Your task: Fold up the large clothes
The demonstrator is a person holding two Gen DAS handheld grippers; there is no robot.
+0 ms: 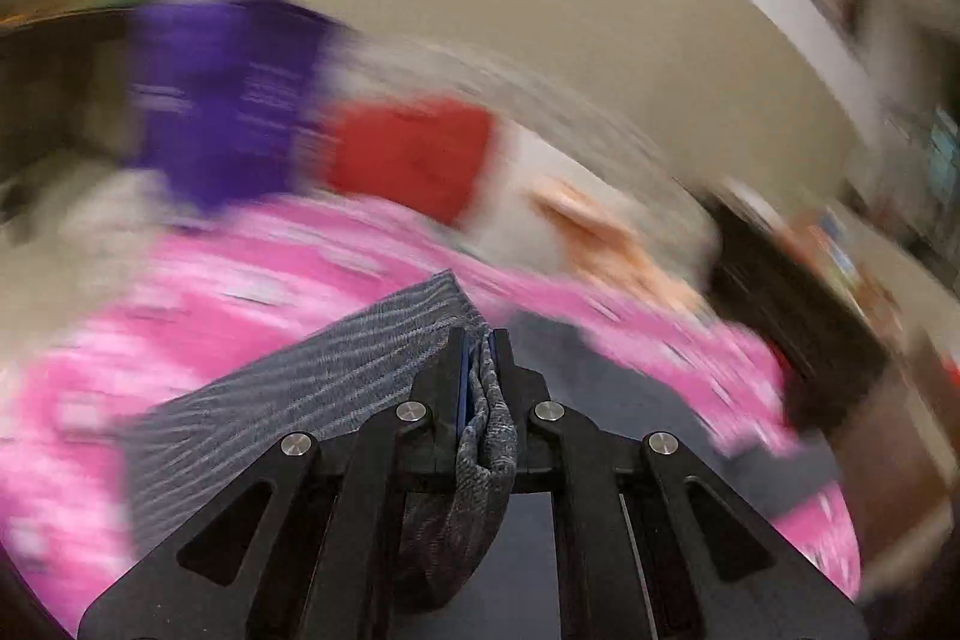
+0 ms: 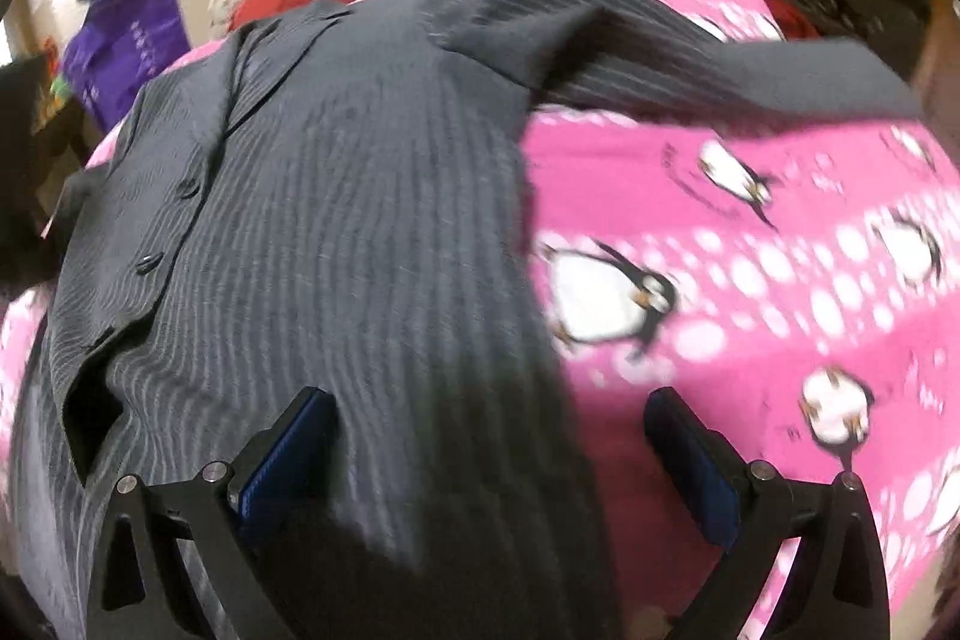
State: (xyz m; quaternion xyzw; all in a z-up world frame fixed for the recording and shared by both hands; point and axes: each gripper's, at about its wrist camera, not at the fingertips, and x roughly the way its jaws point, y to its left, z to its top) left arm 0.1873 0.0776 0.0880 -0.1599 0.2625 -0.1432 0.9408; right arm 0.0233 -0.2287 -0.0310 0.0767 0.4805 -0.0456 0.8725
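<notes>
Now the left claw (image 1: 478, 340) pinches the soft, floppy jacket (image 2: 336, 232) by its edge; the right claw (image 2: 489, 412) gapes wide above it.

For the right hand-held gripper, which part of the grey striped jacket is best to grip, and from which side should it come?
Probably the jacket's free side edge, where it ends on the pink penguin blanket. Come from the blanket side, over the open pink area. That edge lies exposed and thin, and the open right hand-held gripper already straddles it. The left hand-held gripper pinches another part.
</notes>
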